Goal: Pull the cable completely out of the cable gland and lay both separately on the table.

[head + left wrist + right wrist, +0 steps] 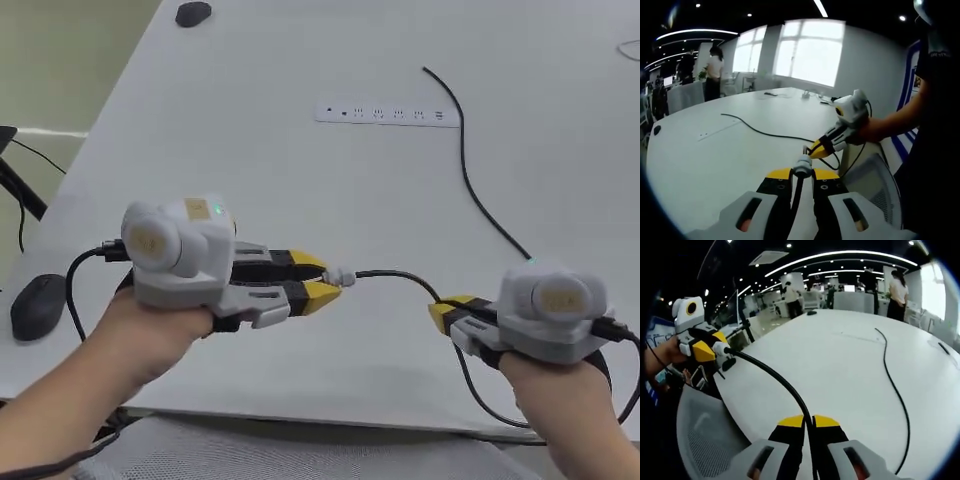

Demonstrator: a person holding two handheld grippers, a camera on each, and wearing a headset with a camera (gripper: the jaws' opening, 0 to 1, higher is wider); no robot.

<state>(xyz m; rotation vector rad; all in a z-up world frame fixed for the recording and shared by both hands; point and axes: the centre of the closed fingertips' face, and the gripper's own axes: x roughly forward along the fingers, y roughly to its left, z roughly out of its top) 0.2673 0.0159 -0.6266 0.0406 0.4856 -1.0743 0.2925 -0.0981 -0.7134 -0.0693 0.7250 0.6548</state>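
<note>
Two grippers hover over the table's (pixel 300 180) near edge. The left gripper (pixel 326 279) clamps the cable gland (pixel 340 275) and the right gripper (pixel 440 309) pinches the black cable (pixel 395 273), braced for opposite pulls. The cable seems not yet out.

Power strip (pixel 388 114), mouse (pixel 193 12) on white table (pixel 300 190)

The cable (pixel 400 275) is showing black, the cable gland (pixel 341 276) whitish grey. The left gripper (pixel 331 279) and right gripper (pixel 438 309) are showing pale grey bodies with yellow tips. The table (pixel 300 180) is looking plain white.
</note>
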